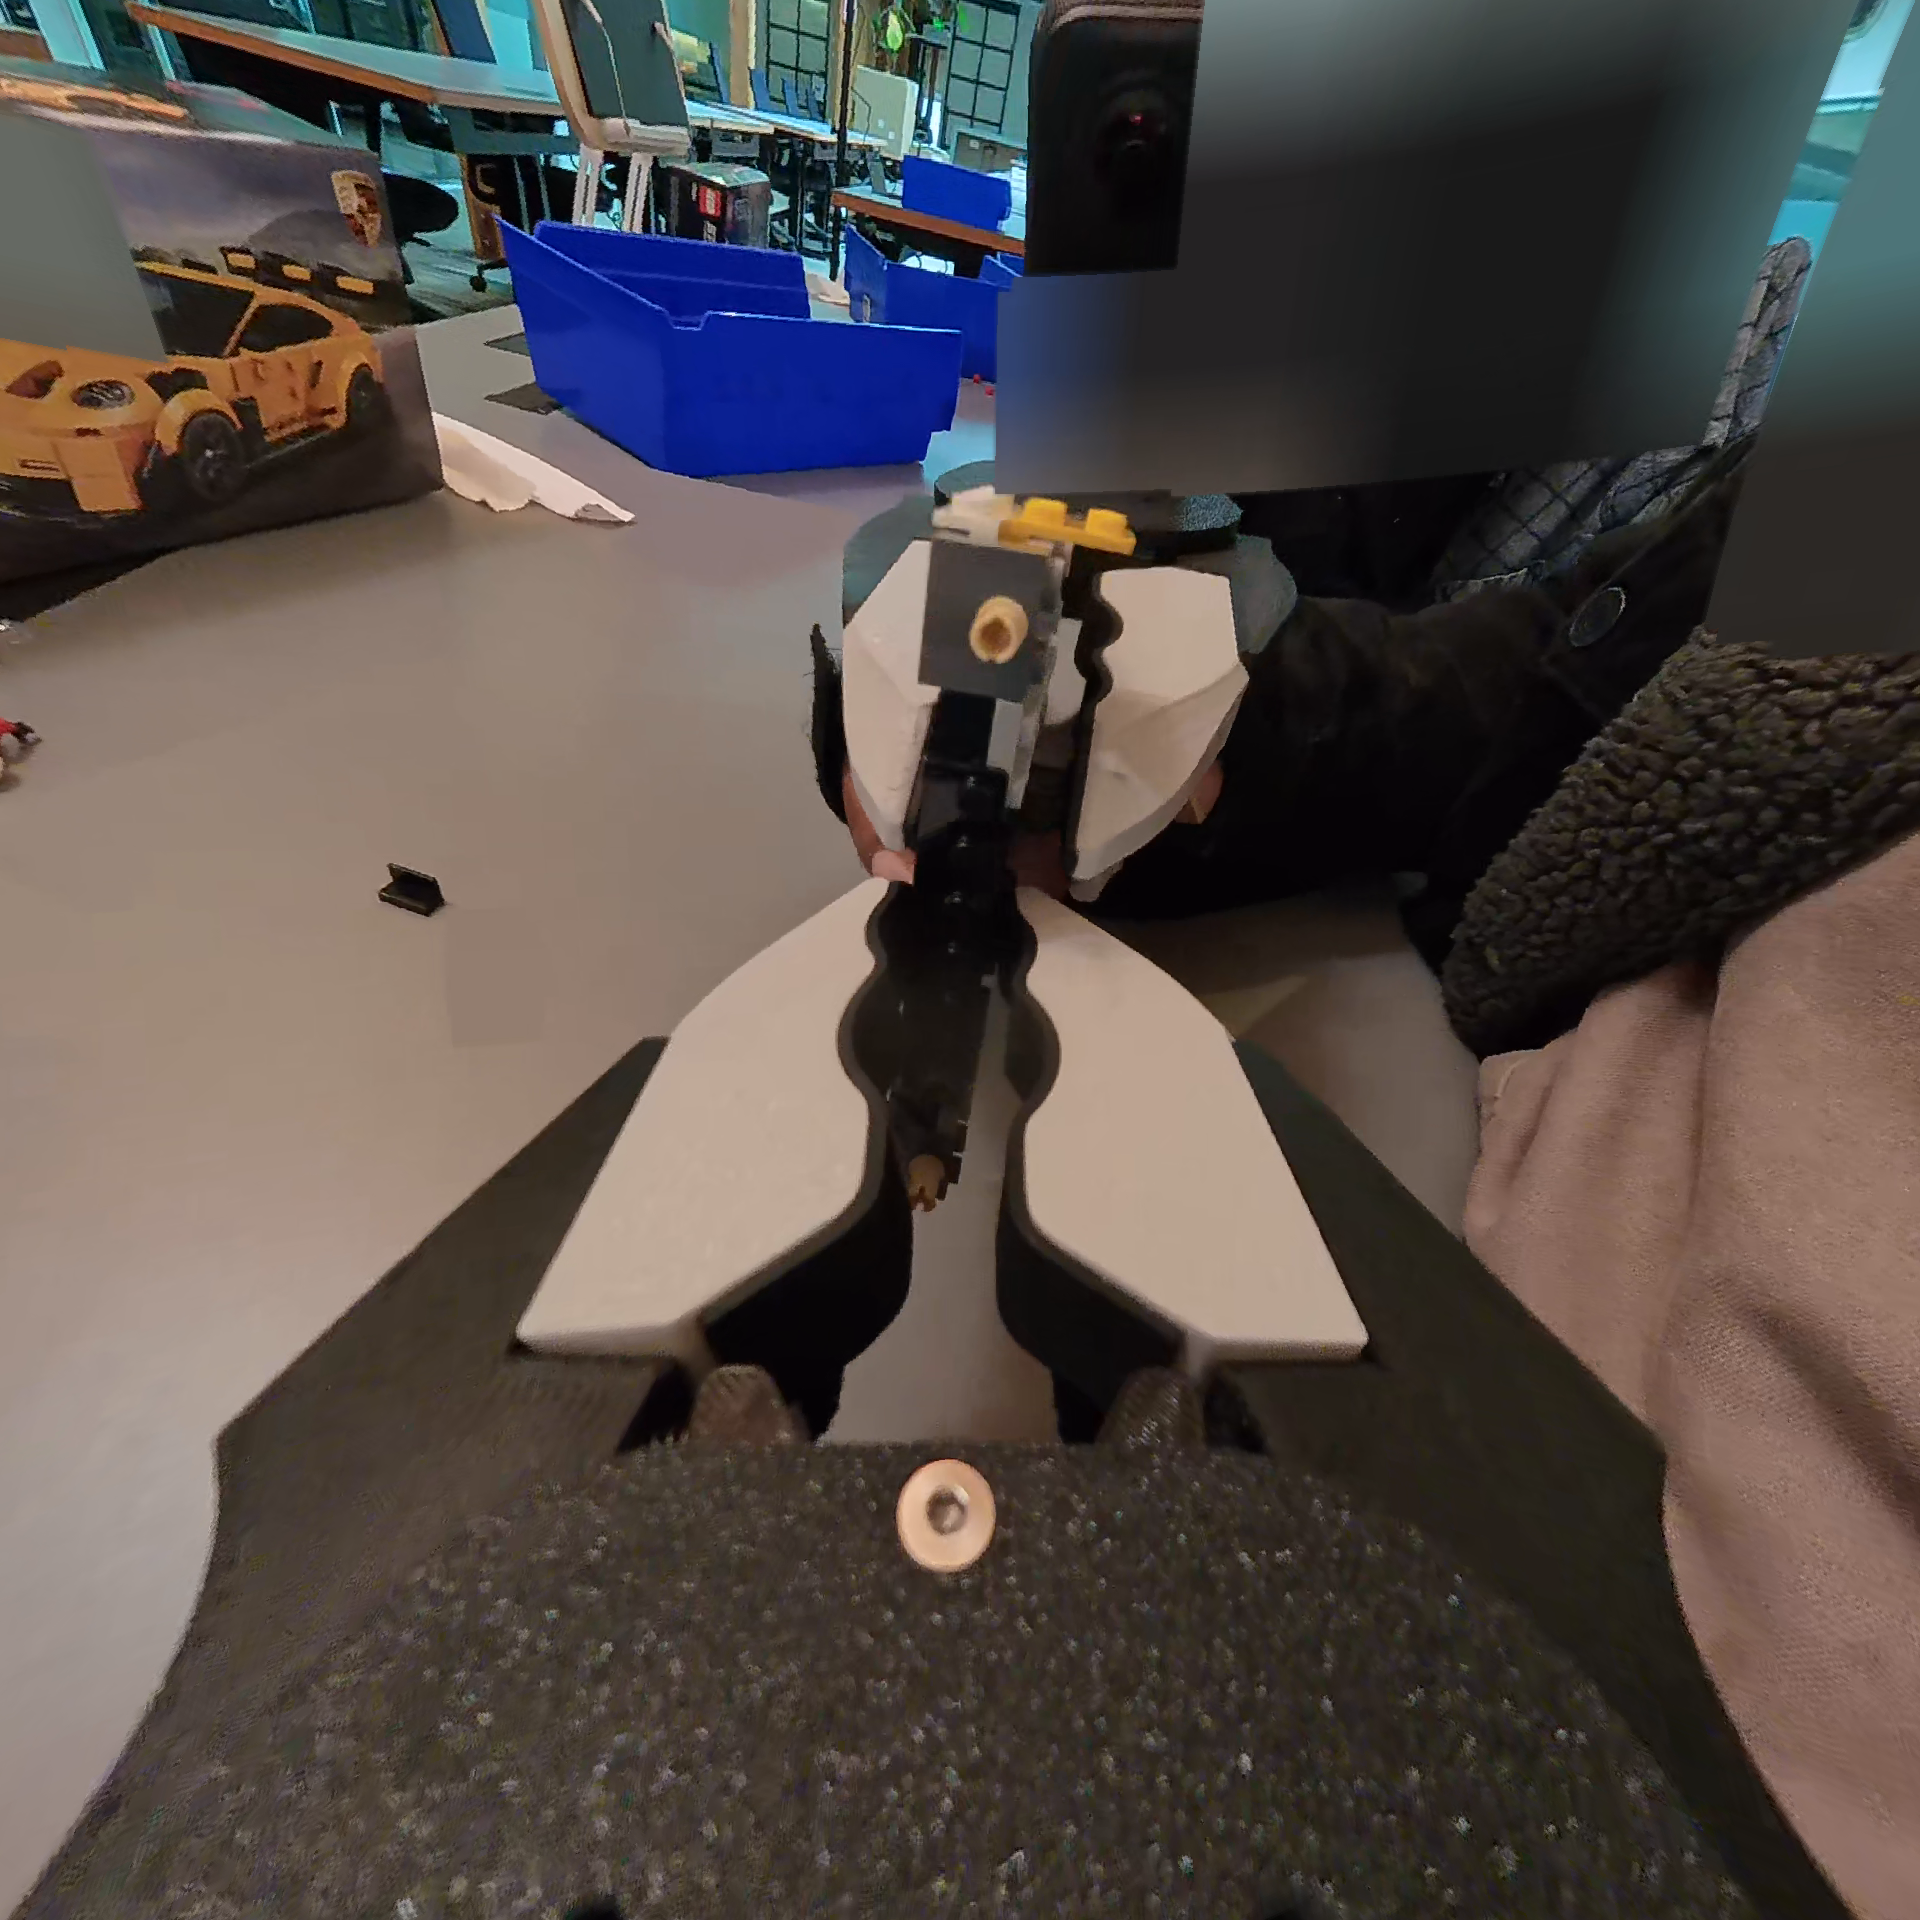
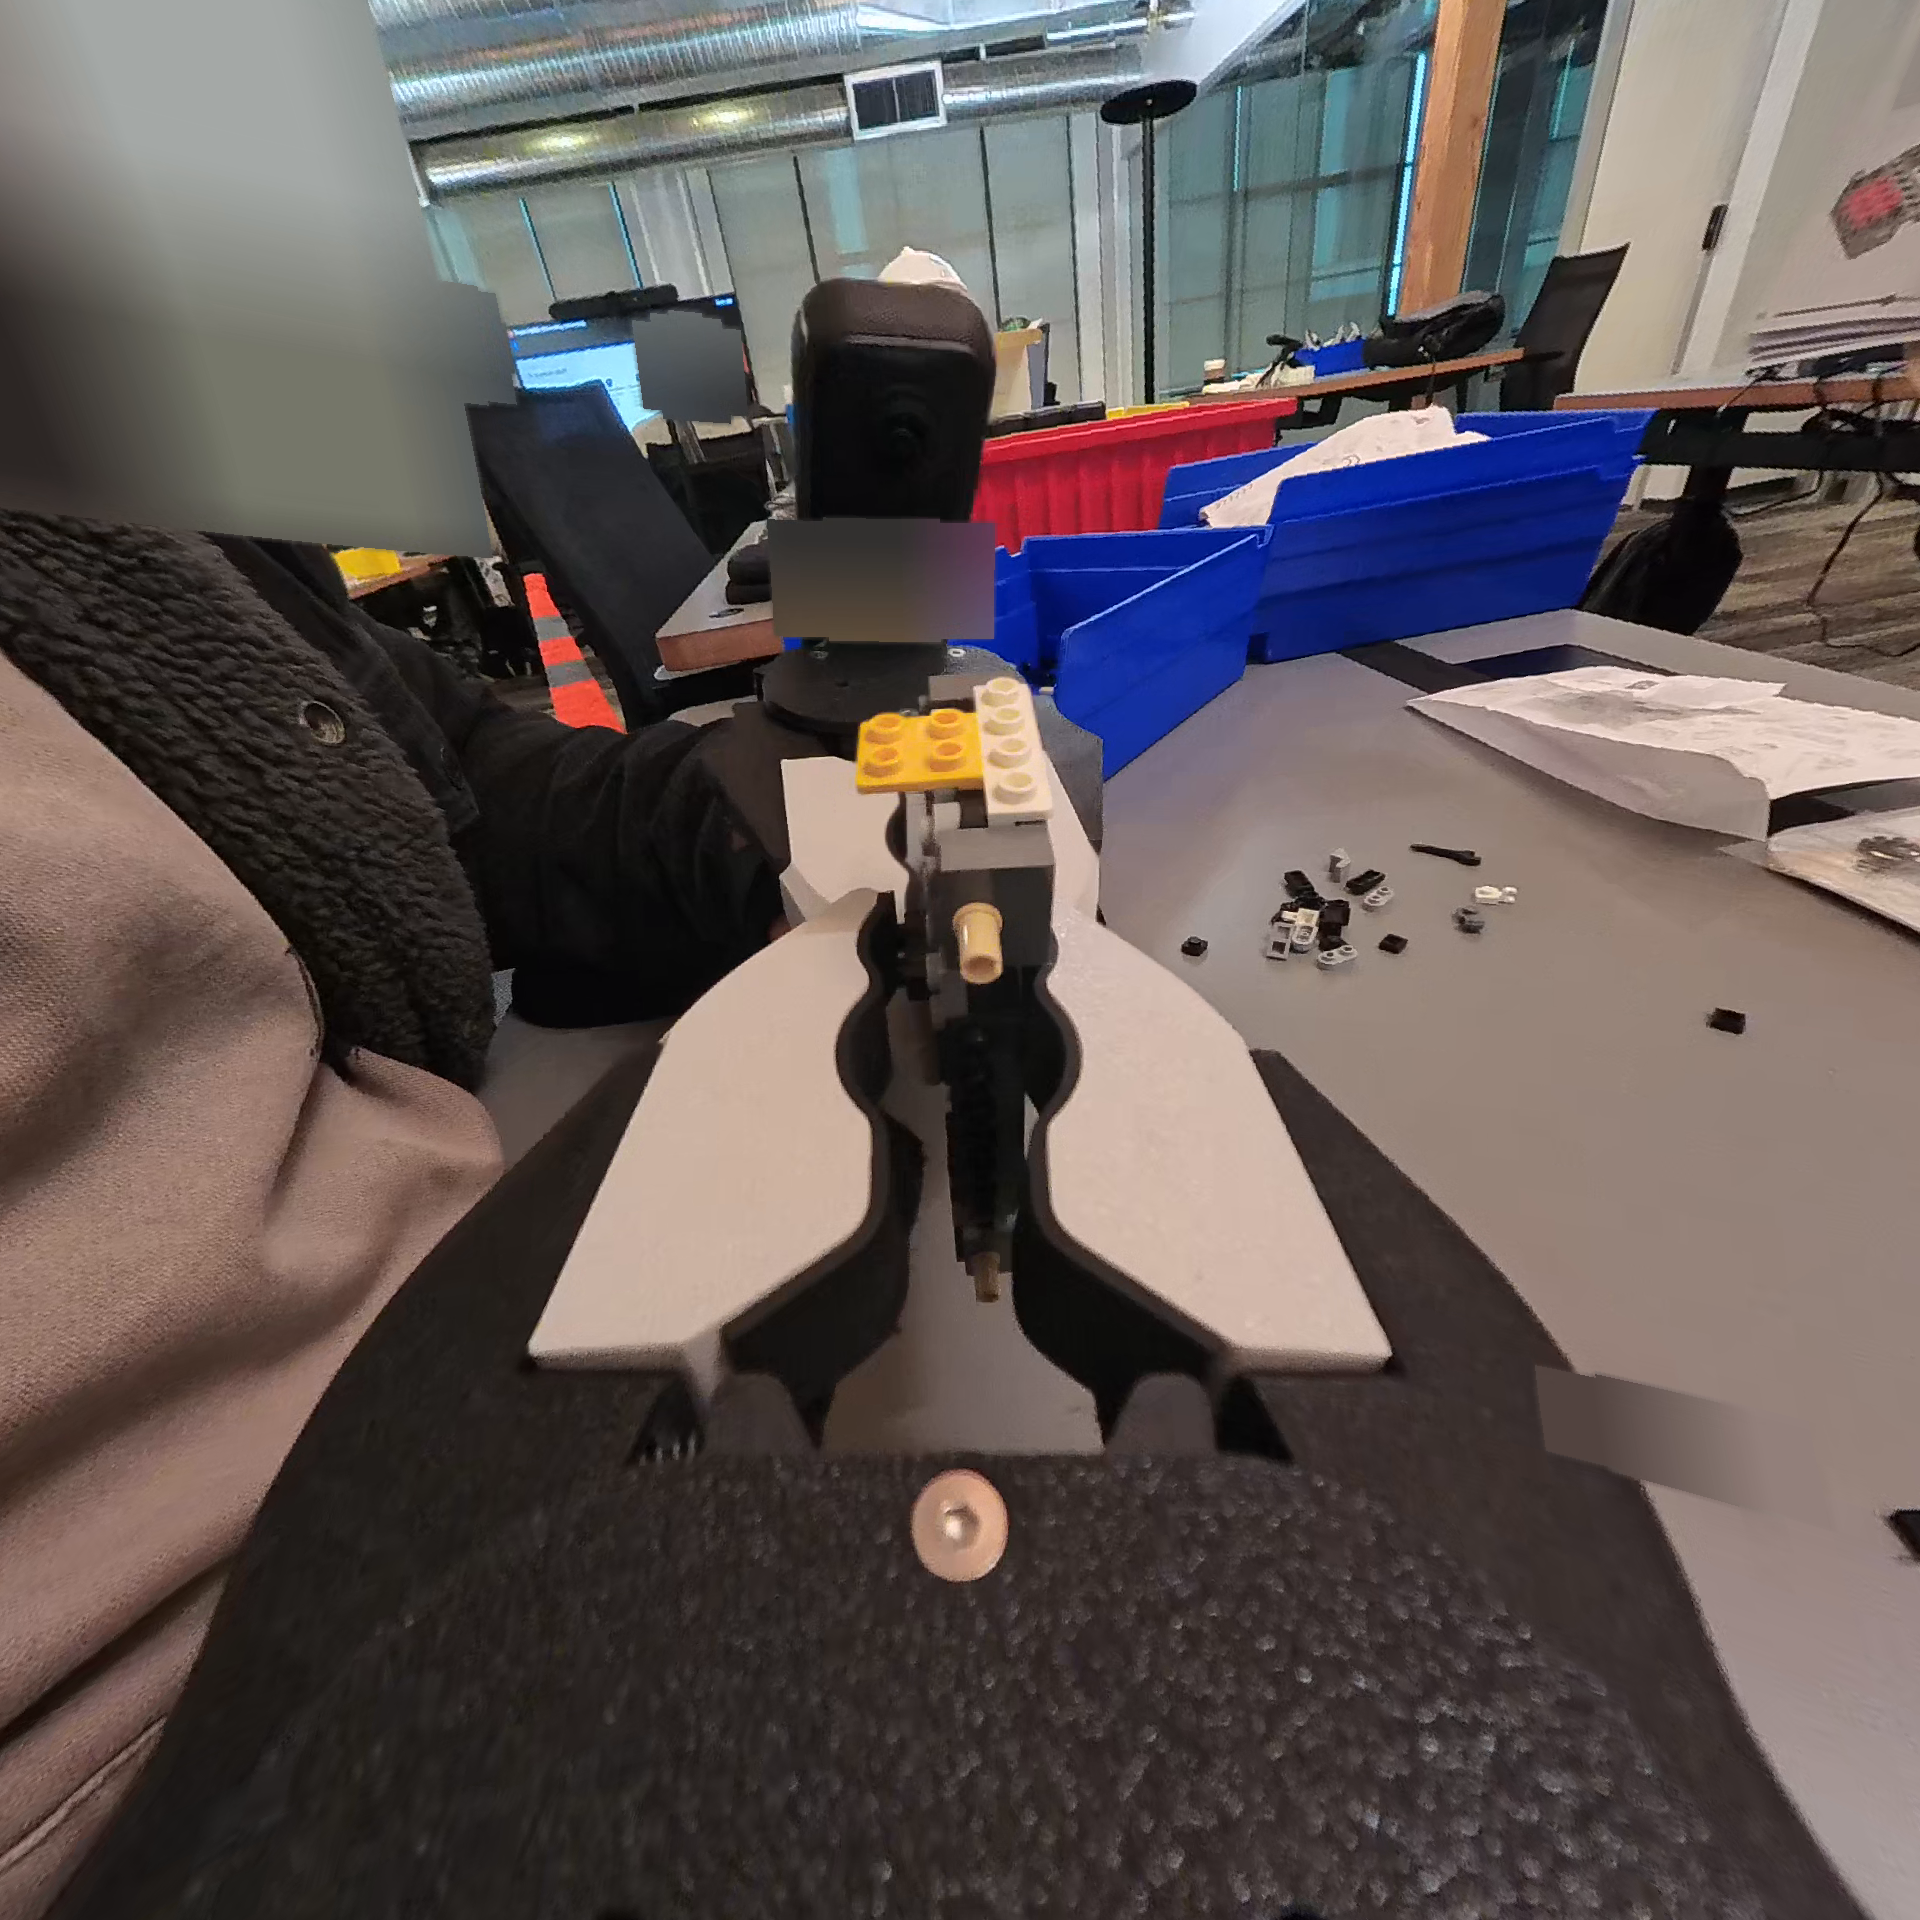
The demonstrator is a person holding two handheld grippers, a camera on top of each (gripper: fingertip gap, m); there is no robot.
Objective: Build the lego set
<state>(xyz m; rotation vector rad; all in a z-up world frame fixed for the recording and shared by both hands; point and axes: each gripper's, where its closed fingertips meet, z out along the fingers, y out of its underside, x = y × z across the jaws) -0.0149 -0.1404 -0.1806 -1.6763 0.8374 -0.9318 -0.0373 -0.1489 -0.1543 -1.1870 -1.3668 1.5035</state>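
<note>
You have the partly built lego assembly (image 1: pixel 971 831) held up off the tabletop (image 1: pixel 416 779) between both tools, which face each other. Your left tool (image 1: pixel 951 935) is closed on its black end; your right tool (image 2: pixel 971 997) is closed on the opposite end. Only a slim chassis is done: a black spine, a grey block with a tan pin (image 2: pixel 977 940), and a yellow plate (image 2: pixel 920 753) beside a white plate (image 2: pixel 1016 753) on top. Most of the build remains, judging by the loose pieces (image 2: pixel 1320 920) on the tabletop. Its long axis runs tool to tool, studs upward, though the middle is probably hidden.
</note>
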